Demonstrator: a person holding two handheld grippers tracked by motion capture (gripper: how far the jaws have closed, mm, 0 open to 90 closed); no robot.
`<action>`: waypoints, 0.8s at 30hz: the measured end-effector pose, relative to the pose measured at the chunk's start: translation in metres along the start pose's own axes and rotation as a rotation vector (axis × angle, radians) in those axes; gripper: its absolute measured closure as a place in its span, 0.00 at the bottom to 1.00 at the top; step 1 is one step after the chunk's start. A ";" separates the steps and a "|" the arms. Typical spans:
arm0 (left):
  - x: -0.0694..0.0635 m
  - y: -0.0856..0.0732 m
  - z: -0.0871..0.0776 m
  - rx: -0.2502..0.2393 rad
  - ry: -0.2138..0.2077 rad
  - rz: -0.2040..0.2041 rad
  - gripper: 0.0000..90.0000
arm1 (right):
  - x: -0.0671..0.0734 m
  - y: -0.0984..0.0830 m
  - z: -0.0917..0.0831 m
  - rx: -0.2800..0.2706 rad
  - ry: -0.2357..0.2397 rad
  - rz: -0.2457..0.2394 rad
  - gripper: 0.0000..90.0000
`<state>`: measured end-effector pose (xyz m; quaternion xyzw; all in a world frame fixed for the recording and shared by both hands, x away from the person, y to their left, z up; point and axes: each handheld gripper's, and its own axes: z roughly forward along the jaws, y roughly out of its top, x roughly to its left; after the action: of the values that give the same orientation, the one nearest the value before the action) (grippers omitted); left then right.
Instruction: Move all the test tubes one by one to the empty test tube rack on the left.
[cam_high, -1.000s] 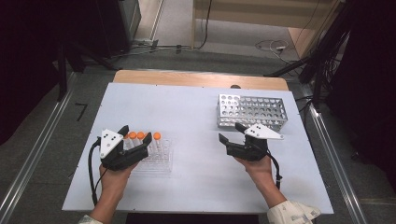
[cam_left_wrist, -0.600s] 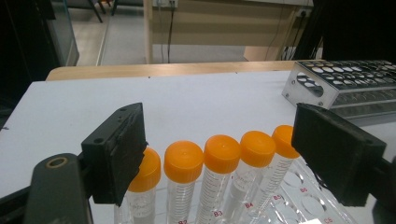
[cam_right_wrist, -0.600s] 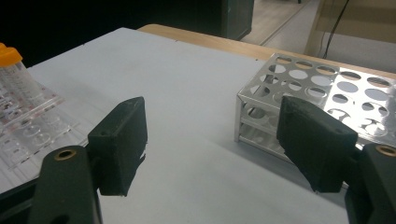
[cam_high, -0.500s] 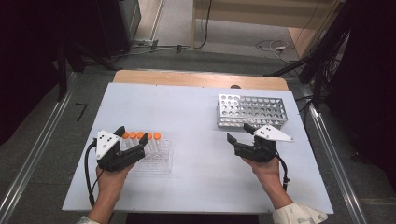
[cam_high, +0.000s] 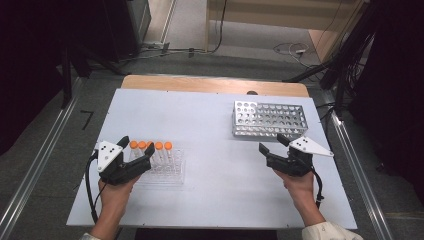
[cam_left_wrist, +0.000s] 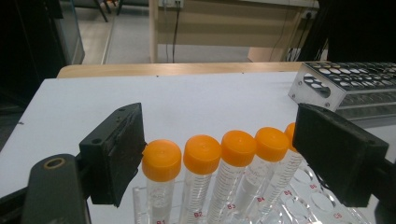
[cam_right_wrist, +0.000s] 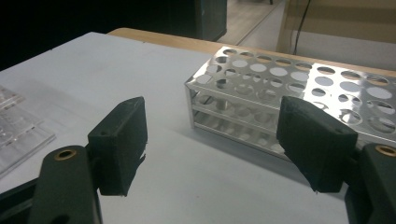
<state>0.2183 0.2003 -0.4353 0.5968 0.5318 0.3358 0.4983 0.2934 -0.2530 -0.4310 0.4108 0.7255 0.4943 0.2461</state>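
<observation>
left gripper, jaws spread wide, straddled my row of orange-capped tubes in the clear rack; right gripper, also spread and empty, faced the metal rack.

Looks like a lab bench in a recording rig. On the white table: a clear plastic rack holding orange-capped graduated test tubes labelled by position, and a perforated metal tube rack well apart to the right. Around the table: aluminium rails on the grey floor, dark curtains, loose cables and a power socket beyond the far edge.
</observation>
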 end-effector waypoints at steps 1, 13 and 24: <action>0.001 0.000 -0.001 -0.001 0.001 0.000 0.20 | -0.002 -0.001 -0.001 0.000 -0.007 0.000 0.26; 0.009 -0.004 -0.006 0.003 0.017 -0.012 0.20 | -0.019 -0.010 -0.016 0.002 -0.070 0.010 0.26; 0.017 -0.009 -0.012 0.015 0.038 -0.018 0.20 | -0.042 -0.024 -0.038 0.012 -0.152 0.047 0.26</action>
<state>0.2075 0.2191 -0.4430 0.5892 0.5489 0.3384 0.4868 0.2782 -0.3120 -0.4401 0.4654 0.6978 0.4632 0.2865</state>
